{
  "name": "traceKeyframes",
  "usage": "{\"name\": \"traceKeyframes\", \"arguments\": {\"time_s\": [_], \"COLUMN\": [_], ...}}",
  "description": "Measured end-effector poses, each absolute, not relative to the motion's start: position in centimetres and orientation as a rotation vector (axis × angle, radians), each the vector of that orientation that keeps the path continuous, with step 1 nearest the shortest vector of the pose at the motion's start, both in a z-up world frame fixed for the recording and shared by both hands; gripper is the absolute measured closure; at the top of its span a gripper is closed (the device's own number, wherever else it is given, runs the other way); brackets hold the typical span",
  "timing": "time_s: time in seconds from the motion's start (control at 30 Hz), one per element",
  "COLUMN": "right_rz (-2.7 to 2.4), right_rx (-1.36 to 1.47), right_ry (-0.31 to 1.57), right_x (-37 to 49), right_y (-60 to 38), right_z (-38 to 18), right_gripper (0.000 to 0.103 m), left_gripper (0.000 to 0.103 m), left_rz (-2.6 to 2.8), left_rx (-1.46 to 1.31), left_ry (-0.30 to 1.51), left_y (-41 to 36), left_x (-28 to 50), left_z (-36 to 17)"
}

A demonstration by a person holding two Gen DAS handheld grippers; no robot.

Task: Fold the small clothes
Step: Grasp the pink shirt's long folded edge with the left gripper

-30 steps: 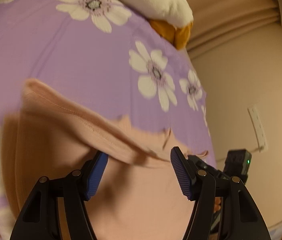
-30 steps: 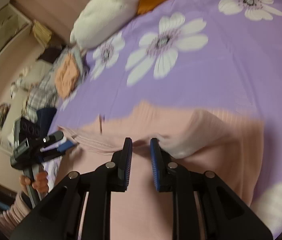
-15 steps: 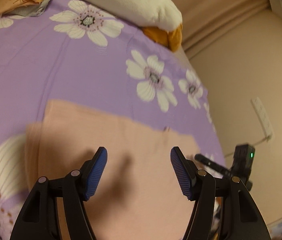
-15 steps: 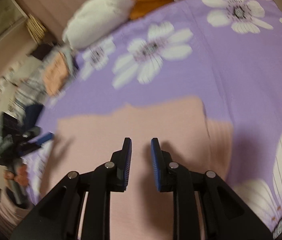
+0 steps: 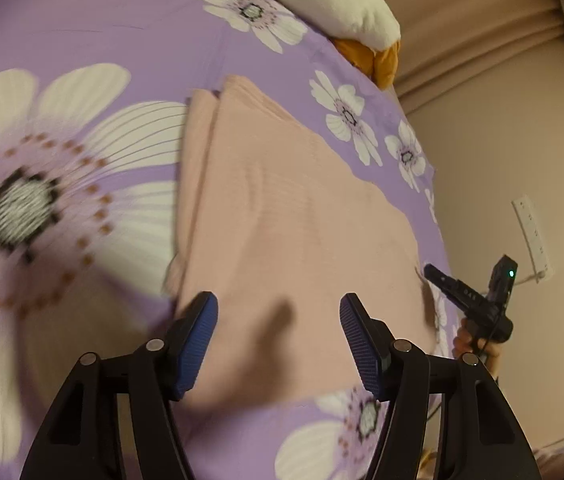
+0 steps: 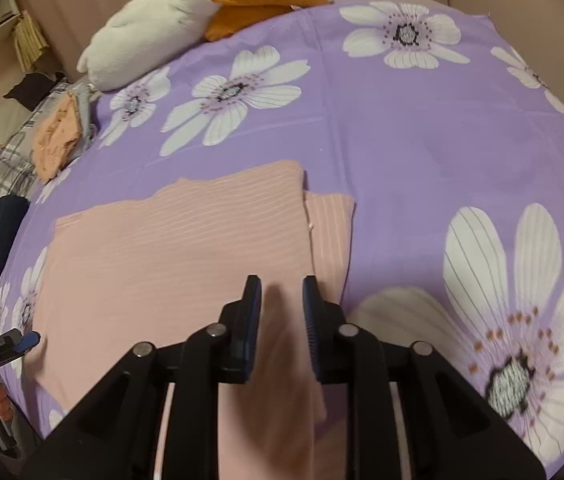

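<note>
Nearest, the left gripper (image 5: 278, 344) was held spread wide just above the near part of the pink garment (image 5: 282, 220), with nothing pinched between its pads. The right gripper (image 6: 281, 320) was poised over the garment's near right corner, its jaws narrow but opening, and no cloth was gripped between them.

The garment itself was laid flat on the purple flowered bedspread (image 6: 422, 128), already folded over once: an upper layer was seen lying across a lower one, a strip of which was left showing along the right edge. By that evidence, the fold was judged partly done; a further fold to a compact size, and perhaps some squaring of the edges, was judged to be left.

Beyond the garment, a white plush toy (image 6: 154, 28) was seen at the far end of the bedspread. To the garment's far left, a heap of other clothes (image 6: 58, 136) was piled, apparently awaiting folding.
</note>
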State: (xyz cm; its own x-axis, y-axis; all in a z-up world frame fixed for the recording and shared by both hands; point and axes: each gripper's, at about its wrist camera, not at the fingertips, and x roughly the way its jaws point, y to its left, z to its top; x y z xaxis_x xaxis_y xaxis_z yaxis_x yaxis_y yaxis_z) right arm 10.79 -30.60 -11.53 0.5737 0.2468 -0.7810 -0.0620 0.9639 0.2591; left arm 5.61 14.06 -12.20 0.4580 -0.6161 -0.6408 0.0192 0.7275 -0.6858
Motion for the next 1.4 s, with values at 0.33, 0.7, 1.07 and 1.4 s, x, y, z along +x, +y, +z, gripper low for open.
{"name": "traceKeyframes", "arguments": {"time_s": [0.33, 0.7, 1.07, 1.4], "right_rz": [0.33, 0.299, 0.489, 0.47], "right_rx": [0.235, 0.266, 0.264, 0.192], "right_ry": [0.979, 1.016, 1.0, 1.002], "right_x": [4.4, 4.0, 8.8, 16.5], "right_y": [-28.5, -28.2, -20.3, -13.8], "right_z": [-12.3, -13.5, -13.3, -14.1], "right_gripper": [0.071, 0.07, 0.07, 0.084], "left_gripper": [0.04, 0.039, 0.039, 0.082], "left_rz": [-0.363, -0.363, -0.429, -0.381], "left_rx": [-0.76, -0.827, -0.86, -0.652], "left_ry": [0.983, 0.991, 0.995, 1.063], "left_y": [15.8, 15.9, 14.5, 12.8], "left_x": [3.6, 6.2, 12.3, 13.7], "left_z": [-12.2, -14.4, -14.7, -14.5]}}
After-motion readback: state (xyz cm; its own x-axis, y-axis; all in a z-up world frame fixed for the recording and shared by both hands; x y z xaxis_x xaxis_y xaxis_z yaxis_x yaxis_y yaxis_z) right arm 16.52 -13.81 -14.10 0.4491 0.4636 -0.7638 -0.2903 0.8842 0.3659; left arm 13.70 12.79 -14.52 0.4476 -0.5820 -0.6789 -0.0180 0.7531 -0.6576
